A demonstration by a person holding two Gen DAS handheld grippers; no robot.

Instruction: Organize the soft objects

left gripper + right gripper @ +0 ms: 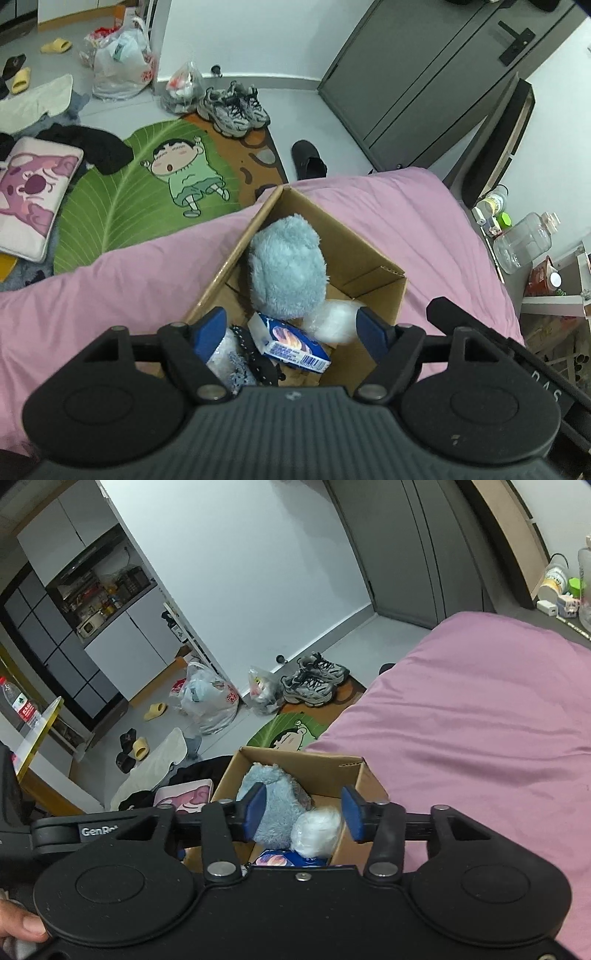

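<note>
left wrist view, going left to right: the pink bedspread [92, 295] runs under a cardboard box [373, 291] that sits on the bed, and the left gripper [291, 328] hangs over the box with its jaws spread wide and nothing between the pads. inside lie a dark speckled cloth [255, 354], a blue and white packet [291, 343], a fluffy blue plush [288, 266] leaning on the far wall, and a white puffball [334, 321] just beside the plush. in the right wrist view the right gripper [303, 814] also stands parted over the same box, the puffball [316, 830] loose below its pads, apparently let go. to finish this drop well, i would lift both tongs straight up, clear of the box walls, so no pad snags the plush or tips the box on the soft bed, then go for the next soft thing.
</note>
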